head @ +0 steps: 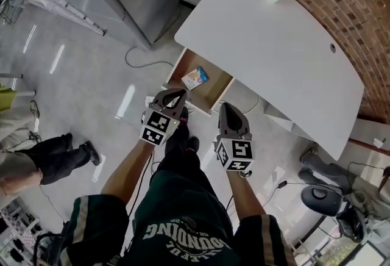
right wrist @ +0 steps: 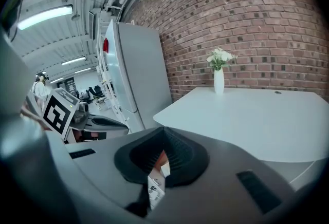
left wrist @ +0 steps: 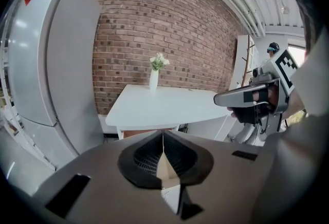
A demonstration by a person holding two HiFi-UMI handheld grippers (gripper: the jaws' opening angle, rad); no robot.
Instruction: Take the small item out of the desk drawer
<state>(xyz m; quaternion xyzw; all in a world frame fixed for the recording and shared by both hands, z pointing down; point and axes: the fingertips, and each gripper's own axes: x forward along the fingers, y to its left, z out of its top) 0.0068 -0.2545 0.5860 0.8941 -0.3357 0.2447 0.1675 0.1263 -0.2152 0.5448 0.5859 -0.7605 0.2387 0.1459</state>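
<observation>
Fig. Nearest, my left tongs (head: 174, 95) and right tongs (head: 225, 107) are both clenched on nothing; each gripper view shows its tips pressed together. Only the head view shows the open drawer (head: 214, 85) just beyond, with the small item (head: 195, 77) lying inside. The gripper views show just the desk (left wrist: 164, 105) top and vase (right wrist: 219, 81).

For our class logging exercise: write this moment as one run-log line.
drawer: open | small item: in drawer, untouched | left gripper: shut, empty | right gripper: shut, empty | pick: pending
</observation>
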